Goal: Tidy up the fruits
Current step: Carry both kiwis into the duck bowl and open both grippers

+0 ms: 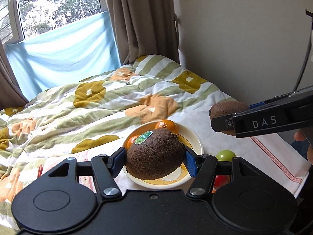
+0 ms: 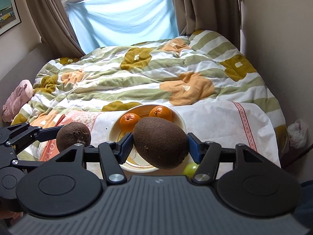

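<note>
My left gripper (image 1: 154, 159) tilts downward, clamping a stickered fuzzy brown kiwi (image 1: 154, 152) above the cream ceramic plate (image 1: 195, 139). My right gripper (image 2: 159, 146), angled likewise, grips another brown kiwi (image 2: 160, 145); a green fruit (image 2: 189, 168), perhaps a plum, sits beneath it.

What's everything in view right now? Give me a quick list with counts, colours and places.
kiwis: 2, brown; one with a green sticker in the left gripper, one in the right gripper, both above the plate
oranges: 2, orange, on the plate
plate: 1, cream with a yellow pattern, on the white cloth
green fruit: 1, green, on the cloth right of the plate
red thing: 1, red, mostly hidden behind the left gripper
white cloth: 1, red-striped, over the quilt
quilt: 1, floral green, mustard, orange, on the bed
curtains: brown, beside the window
blue sheet: 1, across the window
left gripper: shut on its kiwi
right gripper: shut on its kiwi
</note>
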Tool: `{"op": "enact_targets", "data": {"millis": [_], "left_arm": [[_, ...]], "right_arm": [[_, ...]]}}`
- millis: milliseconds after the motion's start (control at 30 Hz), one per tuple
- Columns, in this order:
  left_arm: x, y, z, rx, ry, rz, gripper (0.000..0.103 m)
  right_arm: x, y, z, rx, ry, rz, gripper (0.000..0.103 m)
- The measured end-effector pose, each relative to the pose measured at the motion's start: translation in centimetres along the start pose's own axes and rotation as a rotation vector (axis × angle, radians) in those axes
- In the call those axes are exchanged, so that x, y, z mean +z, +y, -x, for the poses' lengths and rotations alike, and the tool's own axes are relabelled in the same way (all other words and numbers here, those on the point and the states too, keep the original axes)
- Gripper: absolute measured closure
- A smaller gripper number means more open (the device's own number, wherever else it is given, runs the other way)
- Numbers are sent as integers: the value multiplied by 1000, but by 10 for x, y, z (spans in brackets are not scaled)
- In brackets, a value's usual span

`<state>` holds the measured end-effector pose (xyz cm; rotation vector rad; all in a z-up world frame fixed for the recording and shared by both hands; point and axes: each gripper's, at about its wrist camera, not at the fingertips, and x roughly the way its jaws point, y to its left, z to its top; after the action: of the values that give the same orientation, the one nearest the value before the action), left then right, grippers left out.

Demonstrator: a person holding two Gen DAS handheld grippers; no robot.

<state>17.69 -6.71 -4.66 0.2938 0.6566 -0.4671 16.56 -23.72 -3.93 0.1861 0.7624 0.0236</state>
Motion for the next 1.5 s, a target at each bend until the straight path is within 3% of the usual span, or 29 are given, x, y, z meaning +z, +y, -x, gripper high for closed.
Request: {"op": "enact_targets", "data": {"millis": [233, 467, 800, 933, 967, 1033, 1500], "left_arm": [[15, 7, -60, 88, 66, 54, 37], [7, 6, -114, 146, 166, 54, 37], [-9, -12, -149, 200, 256, -58, 37], [-13, -21, -152, 215, 255, -105, 33], [-13, -23, -152, 221, 252, -118, 17], [-13, -25, -149, 230, 237, -134, 2], [-9, -10, -97, 154, 220, 86, 2]], "right_arm": [[27, -21, -64, 68, 73, 53, 28], [34, -34, -122, 119, 170, 84, 28], [29, -43, -154, 152, 239, 93, 29], [28, -48, -156, 151, 246, 93, 29], [28, -48, -156, 149, 246, 92, 29], [28, -49, -154, 149, 246, 89, 29], [26, -45, -136, 137, 226, 102, 29]]}}
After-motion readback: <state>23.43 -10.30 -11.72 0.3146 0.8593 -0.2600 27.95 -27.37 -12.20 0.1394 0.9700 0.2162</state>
